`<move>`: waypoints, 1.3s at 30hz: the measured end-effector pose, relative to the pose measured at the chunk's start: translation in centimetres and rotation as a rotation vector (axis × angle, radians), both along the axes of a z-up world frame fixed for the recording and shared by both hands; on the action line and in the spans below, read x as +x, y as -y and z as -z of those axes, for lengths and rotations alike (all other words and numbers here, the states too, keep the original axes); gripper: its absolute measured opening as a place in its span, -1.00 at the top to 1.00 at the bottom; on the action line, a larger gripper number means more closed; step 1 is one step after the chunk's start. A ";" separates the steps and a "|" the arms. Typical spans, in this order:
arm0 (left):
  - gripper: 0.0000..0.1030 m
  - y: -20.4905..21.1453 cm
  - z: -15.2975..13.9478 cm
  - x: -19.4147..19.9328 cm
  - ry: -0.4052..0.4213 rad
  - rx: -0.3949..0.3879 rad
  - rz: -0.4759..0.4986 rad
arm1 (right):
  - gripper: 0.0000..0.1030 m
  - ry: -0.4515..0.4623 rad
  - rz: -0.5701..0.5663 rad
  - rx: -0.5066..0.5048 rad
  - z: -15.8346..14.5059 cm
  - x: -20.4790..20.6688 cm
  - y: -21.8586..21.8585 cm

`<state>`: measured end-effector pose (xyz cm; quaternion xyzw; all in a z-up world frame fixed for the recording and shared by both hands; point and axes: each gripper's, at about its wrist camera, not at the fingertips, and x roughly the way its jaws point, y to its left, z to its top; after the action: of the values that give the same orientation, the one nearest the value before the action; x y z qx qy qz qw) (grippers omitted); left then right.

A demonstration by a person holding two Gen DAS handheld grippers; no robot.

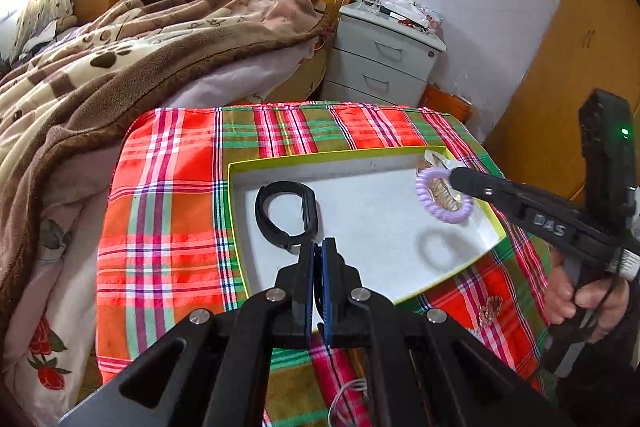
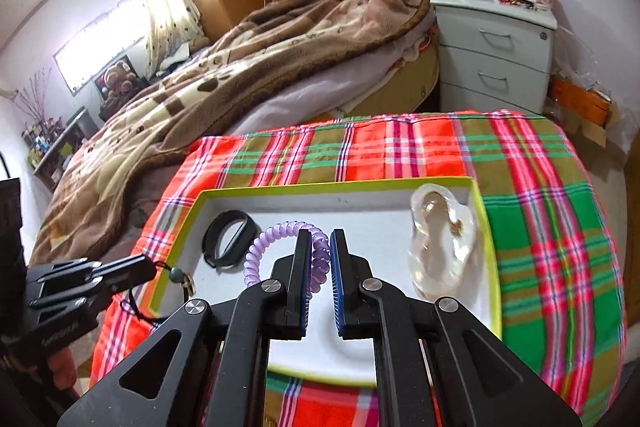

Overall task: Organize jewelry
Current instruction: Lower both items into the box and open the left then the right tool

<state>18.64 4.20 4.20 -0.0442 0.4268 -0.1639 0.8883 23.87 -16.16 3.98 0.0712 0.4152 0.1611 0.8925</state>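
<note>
Bed with brown paw-print blanket (image 1: 120, 47) sits behind and to the left, grey nightstand (image 1: 384, 55) beside its headboard. In front of both is a table under a red/green plaid cloth (image 1: 168, 207). On the cloth sits a shallow white box with a yellow-green rim (image 2: 320, 185). Right gripper (image 2: 321, 233) is over the box interior with its jaws partly apart, a clear gap between the pads and nothing pinched. The purple coil hair tie (image 2: 280, 251) is looped around one finger only and hangs there. From the left wrist camera the coil is off the box floor, with its shadow on the white base below it. Left gripper (image 1: 319, 247) is at the near edge of the box with its jaws closed to a sliver. The right wrist camera shows a black cord with a green bead and small gold charm (image 2: 180, 277) trailing from its tip, so it appears clamped on that cord. A clear hair claw (image 2: 440, 239) lies in the box against the right wall near the far corner. A black band (image 1: 286, 215) lies flat in the left part of the box, well apart from the claw. A small gold piece (image 1: 490, 307) lies on the cloth just outside the box's near right side; I can't tell what it is.
</note>
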 end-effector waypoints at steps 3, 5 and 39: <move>0.93 0.0 0.4 0.7 -0.010 -0.016 -0.005 | 0.81 -0.029 -0.009 -0.010 0.7 1.7 -0.7; 0.93 0.0 0.7 1.1 -0.017 -0.022 -0.013 | 0.81 -0.038 -0.009 -0.025 1.1 2.7 -1.1; 0.86 -0.8 5.2 3.9 -0.130 0.005 -0.075 | 0.80 -0.162 -0.024 -0.072 5.3 7.3 -3.6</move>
<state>22.58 4.98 -0.97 -0.0688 0.4821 -0.1262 0.8643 31.12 -12.61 -1.33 0.0467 0.4925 0.1505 0.8559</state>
